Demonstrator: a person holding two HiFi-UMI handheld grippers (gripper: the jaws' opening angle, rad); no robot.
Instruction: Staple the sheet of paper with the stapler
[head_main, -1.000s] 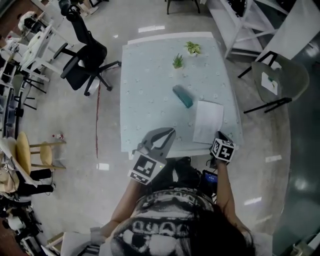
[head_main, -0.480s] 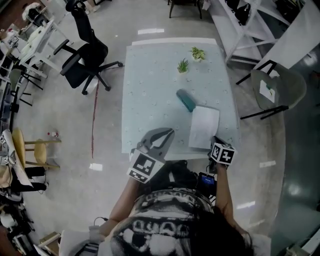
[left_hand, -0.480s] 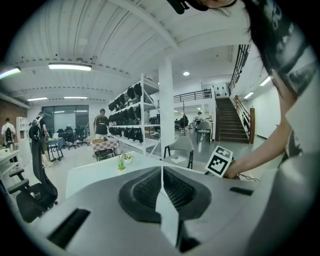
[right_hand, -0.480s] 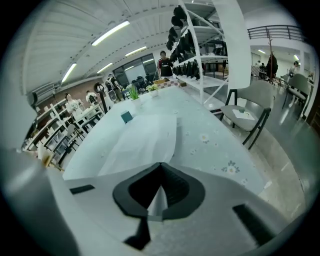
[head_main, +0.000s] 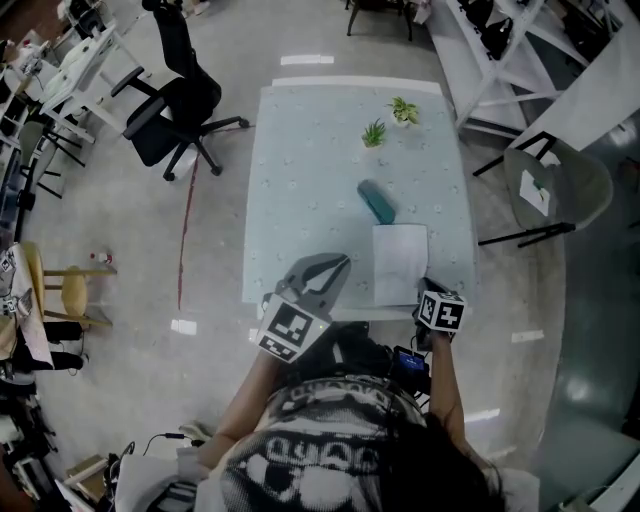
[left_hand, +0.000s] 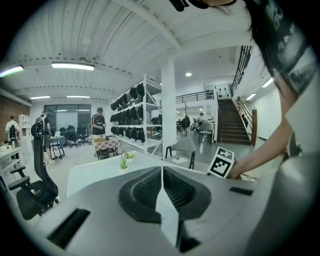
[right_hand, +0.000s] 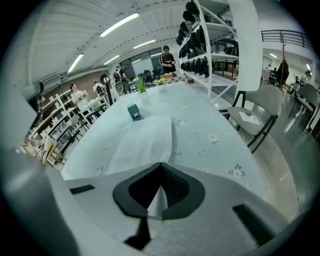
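The person's left tool (head_main: 343, 263) is at the table's (head_main: 300, 180) near edge, left of the middle. Its jaws are pressed together with nothing between them. The right tool (right_hand: 160, 167) points down at the near right corner of the table. Its jaws are clamped on the near edge of the sheet of paper (head_main: 399, 262), close to the sheet's right corner. The marker cube (head_main: 441, 312) on this tool hangs just off the table edge.

The sheet lies on the near right part of the table, with its long sides running toward the far edge. It is white, blank and rectangular. In the right gripper view it shows soft ripples near the clamped end and lies flatter farther out.

Just beyond the sheet's far left corner lies the stapler (head_main: 375, 202), toward the middle of the table. It is teal, long and narrow, and set at a slant. Whether it touches the paper cannot be told.

Near the far edge stand two small potted plants (head_main: 374, 133), well apart from the stapler, the right one (head_main: 404, 110) slightly farther back. The tablecloth is pale blue-green with small flowers.

On the floor beyond the far left corner stands a black office chair (head_main: 175, 100). A grey chair (head_main: 560, 175) stands off the right edge, and white shelving (head_main: 480, 50) off the far right corner.
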